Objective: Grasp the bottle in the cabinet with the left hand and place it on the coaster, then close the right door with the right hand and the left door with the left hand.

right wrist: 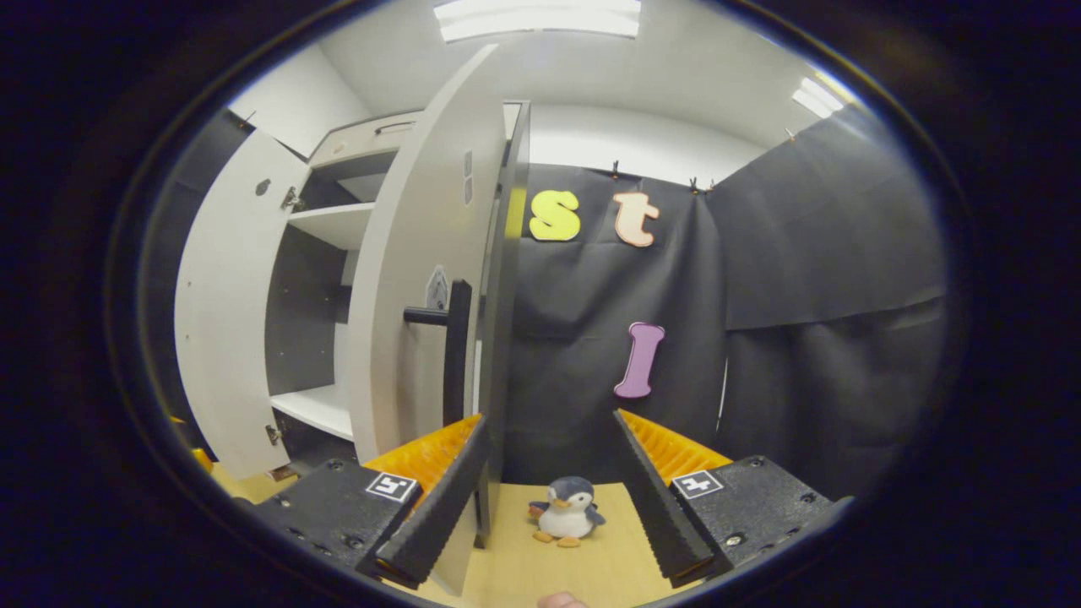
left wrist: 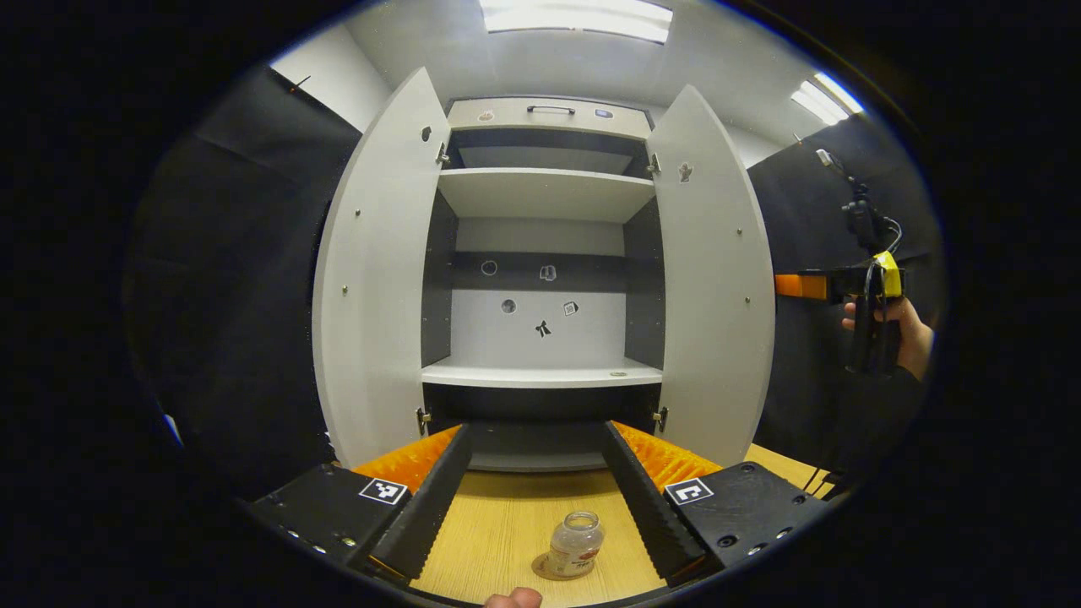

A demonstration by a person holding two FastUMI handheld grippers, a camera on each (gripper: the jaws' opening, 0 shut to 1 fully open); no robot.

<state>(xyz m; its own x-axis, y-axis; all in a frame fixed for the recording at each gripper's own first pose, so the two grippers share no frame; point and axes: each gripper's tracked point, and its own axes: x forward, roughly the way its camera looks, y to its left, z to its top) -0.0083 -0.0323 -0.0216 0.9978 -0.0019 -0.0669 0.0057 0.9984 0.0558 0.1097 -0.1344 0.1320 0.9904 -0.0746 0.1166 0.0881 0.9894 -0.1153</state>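
The bottle [left wrist: 576,545] stands upright on the coaster [left wrist: 549,567] on the desk [left wrist: 507,523], in front of the cabinet [left wrist: 545,253], so the placing step looks done and the cabinet shelves look bare. The left tongs [left wrist: 540,498] are spread wide and grasp nothing; the bottle sits low between their 2 fingers, nearer the one at the right of the left gripper view, apparently touching neither.

Both cabinet doors stand open. Going by the task, the right door [right wrist: 422,279] should be closed next, and that falls to the right tongs [right wrist: 549,498]. These are released too, holding nothing. In the right gripper view the right door is seen nearly edge-on, its long axis vertical, with its black bar handle [right wrist: 456,355] on the outer face. The door's free edge comes down just by the finger at the left of that view, so the door lies slightly to that side of the tongs and close. Whether that finger already touches the door I cannot tell. A push toward the cabinet on that outer face should swing it shut.

A toy penguin [right wrist: 566,511] sits on the desk beside the right door, between the right tongs' fingers in that view and clear of the door's path toward the cabinet, as far as I can judge.

The left door [left wrist: 380,279] waits for the left tongs, which face the cabinet squarely.
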